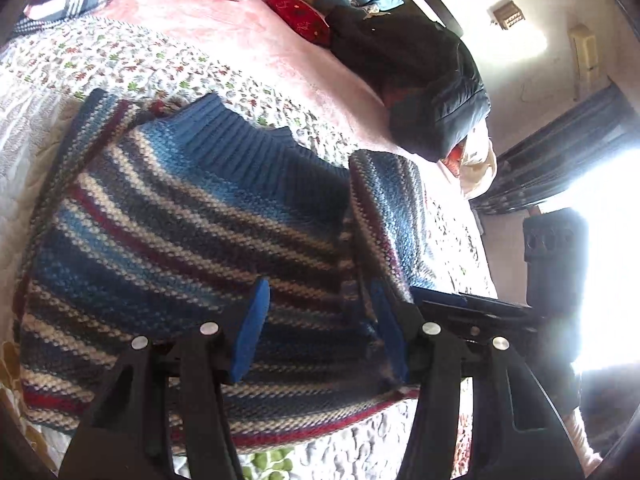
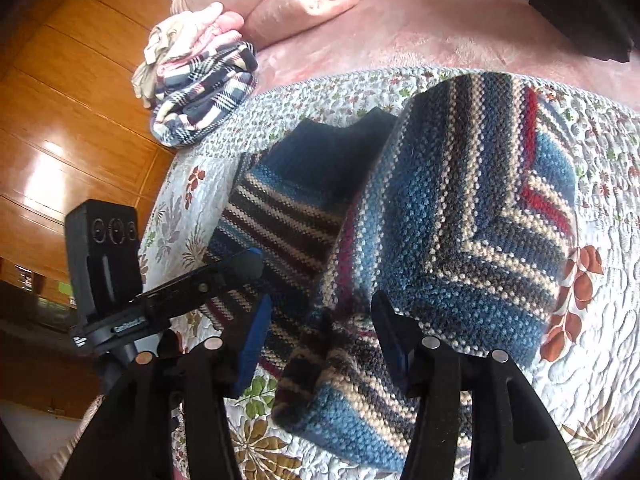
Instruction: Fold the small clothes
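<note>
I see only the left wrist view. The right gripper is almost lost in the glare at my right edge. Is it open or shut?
Observer: Open. The right gripper straddles a bunched end of the sweater without clamping it.
Operator: I see only a corner of the folded plaid cloth. Is anything on it?
Observer: Yes, a pale crumpled cloth lies on top of the plaid cloth.
Operator: What is past the bed edge there?
Observer: Glossy wooden panels, like a wardrobe front.
</note>
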Tool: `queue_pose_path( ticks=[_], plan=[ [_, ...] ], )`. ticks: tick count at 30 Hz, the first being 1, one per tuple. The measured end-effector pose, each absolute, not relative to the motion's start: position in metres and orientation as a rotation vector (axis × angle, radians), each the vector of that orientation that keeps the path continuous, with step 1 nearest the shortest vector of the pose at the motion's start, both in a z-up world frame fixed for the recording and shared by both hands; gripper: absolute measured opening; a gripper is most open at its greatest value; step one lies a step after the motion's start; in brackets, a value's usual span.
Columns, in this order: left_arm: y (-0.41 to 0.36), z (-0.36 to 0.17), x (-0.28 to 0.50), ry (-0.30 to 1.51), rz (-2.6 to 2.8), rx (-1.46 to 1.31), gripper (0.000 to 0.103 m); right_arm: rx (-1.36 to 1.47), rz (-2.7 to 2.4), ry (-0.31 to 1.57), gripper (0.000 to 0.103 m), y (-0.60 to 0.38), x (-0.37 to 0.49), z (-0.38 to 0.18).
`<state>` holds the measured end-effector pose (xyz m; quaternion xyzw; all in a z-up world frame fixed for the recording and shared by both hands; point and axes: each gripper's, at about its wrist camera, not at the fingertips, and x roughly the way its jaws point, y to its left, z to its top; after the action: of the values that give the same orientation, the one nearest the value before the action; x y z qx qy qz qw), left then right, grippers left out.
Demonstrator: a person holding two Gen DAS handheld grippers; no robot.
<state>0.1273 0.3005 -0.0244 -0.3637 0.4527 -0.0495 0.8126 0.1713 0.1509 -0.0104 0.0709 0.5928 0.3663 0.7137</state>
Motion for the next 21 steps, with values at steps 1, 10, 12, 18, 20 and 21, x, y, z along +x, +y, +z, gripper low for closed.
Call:
queue_pose_path(
  ticks=[1, 10, 12, 18, 20, 21],
  plan=[
    [0.299, -0.026, 0.131, 0.969, -0.124, -0.793, 0.054, 0.161, 0.810, 1.299, 0.053, 0.146, 0.170, -0.005],
    [0.280, -0.042, 0.165, 1.030, -0.185, -0.832, 0.054, 0.140, 0.669, 1.238, 0.053, 0.072, 0.167, 0.007],
    [0.275, -0.045, 0.170, 1.034, -0.192, -0.835, 0.054, 0.166, 0.649, 1.250, 0.053, 0.057, 0.166, -0.002],
    [0.263, -0.055, 0.187, 1.078, -0.192, -0.807, 0.054, 0.219, 0.621, 1.281, 0.053, 0.029, 0.163, -0.031],
    [0.261, -0.059, 0.191, 1.090, -0.187, -0.806, 0.055, 0.219, 0.619, 1.287, 0.053, 0.025, 0.160, -0.038],
    [0.260, -0.061, 0.192, 1.092, -0.185, -0.811, 0.055, 0.224, 0.621, 1.291, 0.053, 0.023, 0.159, -0.041]
  ],
)
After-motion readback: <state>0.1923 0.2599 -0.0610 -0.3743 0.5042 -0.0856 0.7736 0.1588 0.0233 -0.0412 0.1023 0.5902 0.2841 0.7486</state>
